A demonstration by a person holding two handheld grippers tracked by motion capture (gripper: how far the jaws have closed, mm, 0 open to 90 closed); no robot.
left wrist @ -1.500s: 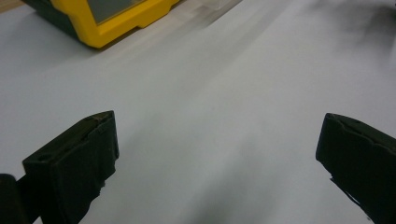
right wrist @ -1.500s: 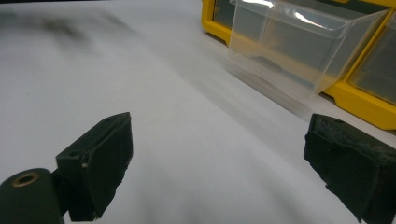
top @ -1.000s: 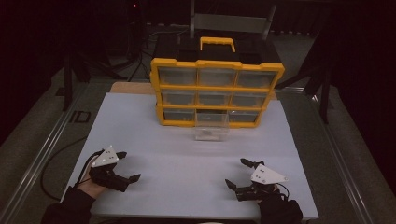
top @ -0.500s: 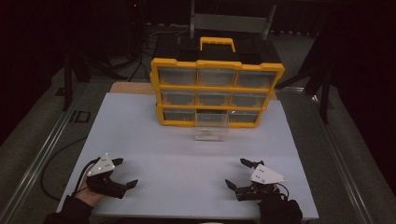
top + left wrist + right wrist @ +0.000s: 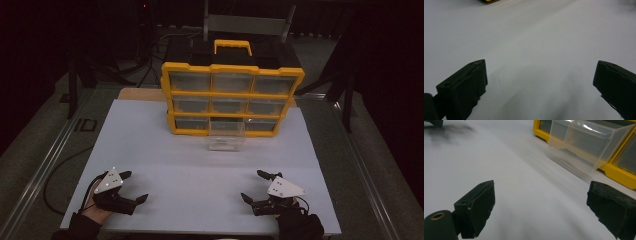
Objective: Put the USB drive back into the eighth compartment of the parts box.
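A yellow organiser with clear drawers and a yellow handle stands at the far middle of the white table. Its bottom middle clear drawer is pulled out toward me; the same drawer appears empty in the right gripper view. My left gripper rests near the front left edge, open, with nothing between its fingers. Near the front right, my right gripper is also open and empty, with one of its fingers above bare table and the drawer well ahead.
Metal rails run along both sides of the table. A cable lies on the floor at the left. A dark metal frame stands behind the organiser. Bare white table lies between the grippers and the drawer.
My left gripper has slid back toward the front edge and slightly left. The right gripper and the drawer have stayed put.
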